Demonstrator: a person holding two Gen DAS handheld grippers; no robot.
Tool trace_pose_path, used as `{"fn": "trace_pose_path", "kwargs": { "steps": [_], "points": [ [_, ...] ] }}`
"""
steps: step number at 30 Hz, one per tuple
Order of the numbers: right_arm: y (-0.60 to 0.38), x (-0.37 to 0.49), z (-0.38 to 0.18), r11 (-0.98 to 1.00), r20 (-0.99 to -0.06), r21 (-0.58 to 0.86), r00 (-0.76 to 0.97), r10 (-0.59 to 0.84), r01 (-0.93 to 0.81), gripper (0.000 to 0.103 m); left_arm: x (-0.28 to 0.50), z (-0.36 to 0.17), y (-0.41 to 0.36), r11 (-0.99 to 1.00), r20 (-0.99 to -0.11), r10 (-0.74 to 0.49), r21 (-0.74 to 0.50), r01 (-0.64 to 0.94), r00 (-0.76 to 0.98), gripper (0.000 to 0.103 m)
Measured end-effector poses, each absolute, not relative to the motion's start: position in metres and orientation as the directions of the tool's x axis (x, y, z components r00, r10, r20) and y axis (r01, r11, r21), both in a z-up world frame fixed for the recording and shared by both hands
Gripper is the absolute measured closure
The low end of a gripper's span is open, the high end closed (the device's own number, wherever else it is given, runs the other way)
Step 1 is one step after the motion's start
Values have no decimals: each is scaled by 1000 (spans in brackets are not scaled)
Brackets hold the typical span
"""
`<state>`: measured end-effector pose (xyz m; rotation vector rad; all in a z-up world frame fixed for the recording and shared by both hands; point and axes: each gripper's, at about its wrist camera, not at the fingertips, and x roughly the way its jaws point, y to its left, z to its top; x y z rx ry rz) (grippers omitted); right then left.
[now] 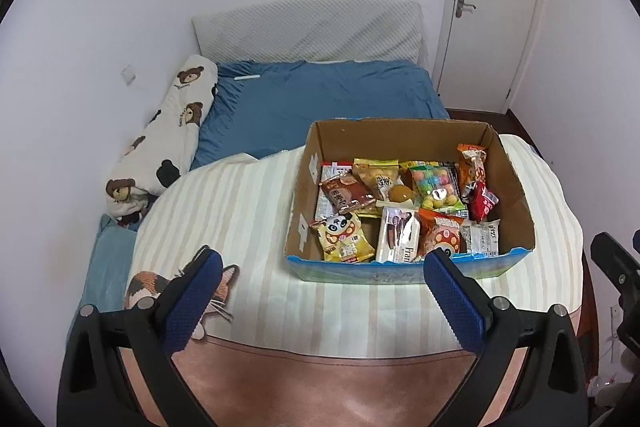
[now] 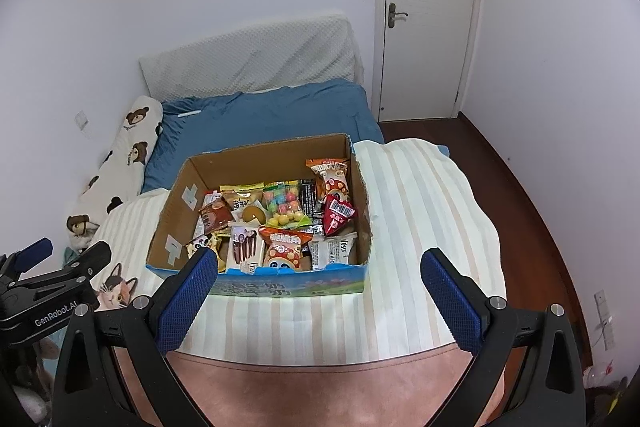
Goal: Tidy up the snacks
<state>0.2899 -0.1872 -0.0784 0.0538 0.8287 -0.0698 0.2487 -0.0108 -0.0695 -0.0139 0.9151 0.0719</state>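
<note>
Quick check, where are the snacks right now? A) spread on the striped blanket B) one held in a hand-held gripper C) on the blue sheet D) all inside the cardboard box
D: the packets all lie inside the cardboard box, and both the left hand-held gripper and the right hand-held gripper are open and empty.

White lettering "GenRobot.AI" stands on the side of the black plastic left gripper (image 2: pixel 48 315), seen from the right wrist view. A white wrapper printed with chocolate sticks (image 1: pixel 398 237) shows "Fran" along its near edge. Chinese print on other packets is too small to read.
</note>
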Motion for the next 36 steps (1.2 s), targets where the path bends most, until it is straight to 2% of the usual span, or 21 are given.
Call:
{"fn": "trace_pose_path", "kwargs": {
  "steps": [36],
  "points": [
    [-187,302,-94,997,-767,19,641,-37,79,0,251,-69,-27,999,-797,18,-3,-34,604,0]
  ]
}}
